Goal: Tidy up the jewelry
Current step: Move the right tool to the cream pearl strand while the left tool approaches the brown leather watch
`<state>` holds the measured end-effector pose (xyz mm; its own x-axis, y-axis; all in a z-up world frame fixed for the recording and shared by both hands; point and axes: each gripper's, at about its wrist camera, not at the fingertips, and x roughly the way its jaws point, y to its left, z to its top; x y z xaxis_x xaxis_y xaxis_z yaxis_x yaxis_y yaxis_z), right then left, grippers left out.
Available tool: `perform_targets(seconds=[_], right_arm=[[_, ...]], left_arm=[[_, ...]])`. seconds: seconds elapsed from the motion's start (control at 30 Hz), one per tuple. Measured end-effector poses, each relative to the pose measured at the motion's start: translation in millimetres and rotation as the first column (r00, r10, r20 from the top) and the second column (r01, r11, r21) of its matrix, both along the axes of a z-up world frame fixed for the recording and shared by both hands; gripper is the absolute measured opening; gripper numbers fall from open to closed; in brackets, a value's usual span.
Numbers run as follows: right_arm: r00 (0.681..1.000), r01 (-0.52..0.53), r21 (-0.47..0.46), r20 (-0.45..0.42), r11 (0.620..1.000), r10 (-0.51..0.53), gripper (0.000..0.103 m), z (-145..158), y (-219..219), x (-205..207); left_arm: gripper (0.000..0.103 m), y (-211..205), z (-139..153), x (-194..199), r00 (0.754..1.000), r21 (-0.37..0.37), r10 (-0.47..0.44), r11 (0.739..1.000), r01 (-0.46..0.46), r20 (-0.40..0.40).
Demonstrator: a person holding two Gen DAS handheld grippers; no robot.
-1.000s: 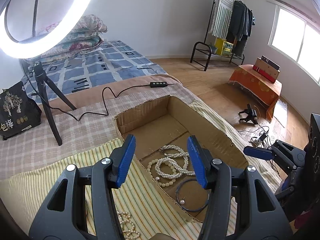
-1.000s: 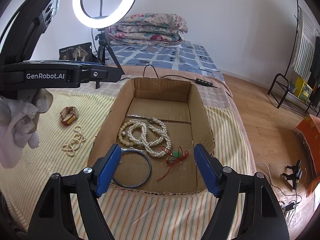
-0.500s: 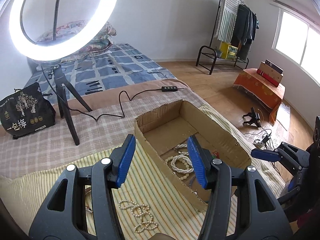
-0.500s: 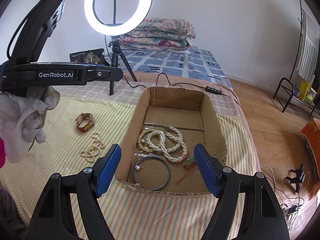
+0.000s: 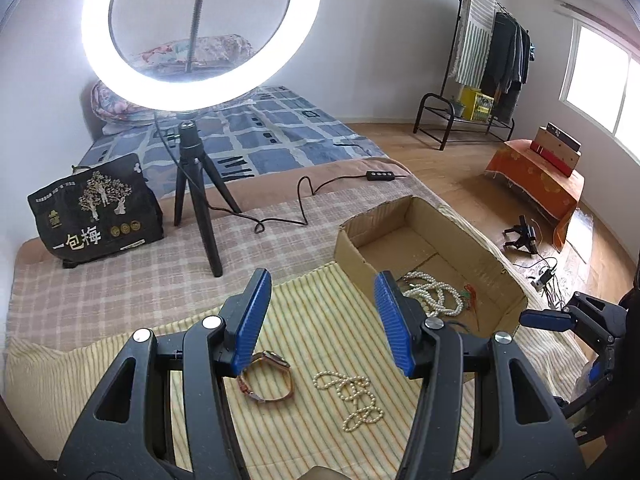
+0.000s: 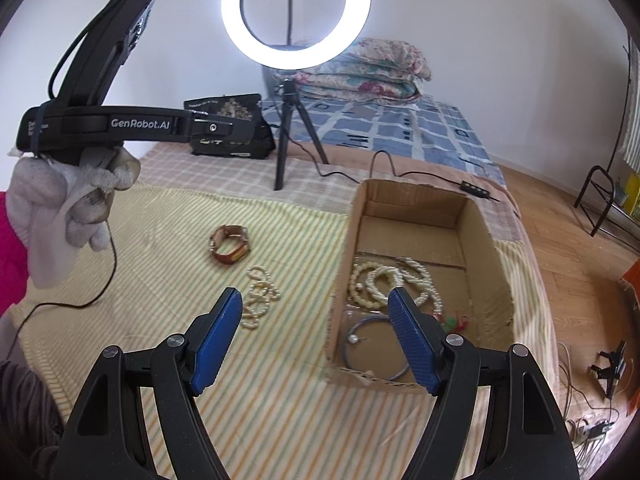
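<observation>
Now your left gripper point(image 5: 322, 320) and right gripper point(image 6: 316, 338) both gape, empty. On the cloth point(image 5: 304, 320), the pearls point(image 5: 354, 396) look limp and slippery: pinch a bunched loop.

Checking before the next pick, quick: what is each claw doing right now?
Left claw: open, holding nothing, above the striped cloth.
Right claw: open, holding nothing.

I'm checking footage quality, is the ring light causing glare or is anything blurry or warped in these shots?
Left wrist view: the ring light blooms white and hazes the bedding behind it; the room's edges bow. Right wrist view: the ring light is smaller and cleaner; the striped cloth near the lens looks soft.
</observation>
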<state>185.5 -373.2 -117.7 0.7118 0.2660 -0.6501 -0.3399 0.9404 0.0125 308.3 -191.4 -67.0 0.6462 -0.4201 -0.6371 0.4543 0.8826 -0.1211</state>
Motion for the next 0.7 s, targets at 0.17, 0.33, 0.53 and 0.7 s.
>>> perform_targets(seconds=[0.17, 0.33, 0.53, 0.7], right_arm=[[0.999, -0.037, 0.008, -0.032, 0.999, 0.037, 0.075, -8.6, 20.8, 2.2], [0.996, -0.068, 0.006, -0.063, 0.998, 0.068, 0.075, -20.3, 41.0, 4.8], [0.989, -0.095, 0.012, -0.109, 0.995, 0.096, 0.075, -39.0, 59.5, 10.7], [0.981, -0.101, 0.018, -0.162, 0.995, 0.103, 0.075, -57.2, 71.0, 21.8]], left_arm=[[0.055, 27.2, -7.7, 5.3, 0.999, 0.003, 0.033, 0.999, -0.033, -0.026], [0.055, 46.8, -22.5, 10.3, 0.997, 0.014, 0.060, 0.998, -0.059, -0.058], [0.055, 62.3, -51.7, 16.6, 0.987, 0.032, 0.098, 0.995, -0.095, -0.128], [0.055, 69.1, -77.5, 20.0, 0.974, 0.026, 0.112, 0.994, -0.109, -0.198]])
